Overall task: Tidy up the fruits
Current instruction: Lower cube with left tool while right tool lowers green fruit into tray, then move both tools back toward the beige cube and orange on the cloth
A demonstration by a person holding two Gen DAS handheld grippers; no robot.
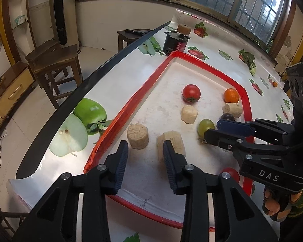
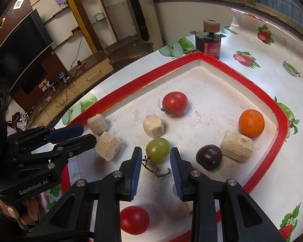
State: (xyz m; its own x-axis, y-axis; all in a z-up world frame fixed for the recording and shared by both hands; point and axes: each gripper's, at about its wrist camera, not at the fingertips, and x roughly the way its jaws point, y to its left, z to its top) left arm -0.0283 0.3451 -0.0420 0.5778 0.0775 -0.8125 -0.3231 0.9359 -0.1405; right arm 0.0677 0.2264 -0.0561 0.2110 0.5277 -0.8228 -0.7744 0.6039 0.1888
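fruit: all lay in the red-rimmed tray [image 2: 280,121] — a green grape [image 2: 157,149], a dark plum [image 2: 209,157], an orange [image 2: 251,123] by the right rim, a tomato [image 2: 175,103] further back and a second tomato [image 2: 134,219] at the near edge.
cane pieces: four pale cut chunks sat among the fruit; one [image 2: 236,146] lay just beside the orange and the plum, one [image 2: 153,126] between the grape and the far tomato, two [image 2: 107,145] near the left rim.
right gripper [image 2: 156,168]: jaws stood apart, nothing gripped; the grape sat just ahead of the tips, its dry stem [image 2: 155,169] lying between the pads.
left gripper [image 1: 145,162]: jaws stood apart, empty; the right pad was at the near face of a cane chunk [image 1: 171,143], and whether it touched could not be told.
hands: fingers [image 2: 20,211] were wrapped round the left grip — a green sleeve [image 1: 299,199] showed at the right grip.
table [image 1: 115,70]: glossy white cloth printed with apples and strawberries.
beyond the tray: a dark can [image 2: 210,44] with a tan roll on top stood at the far corner.
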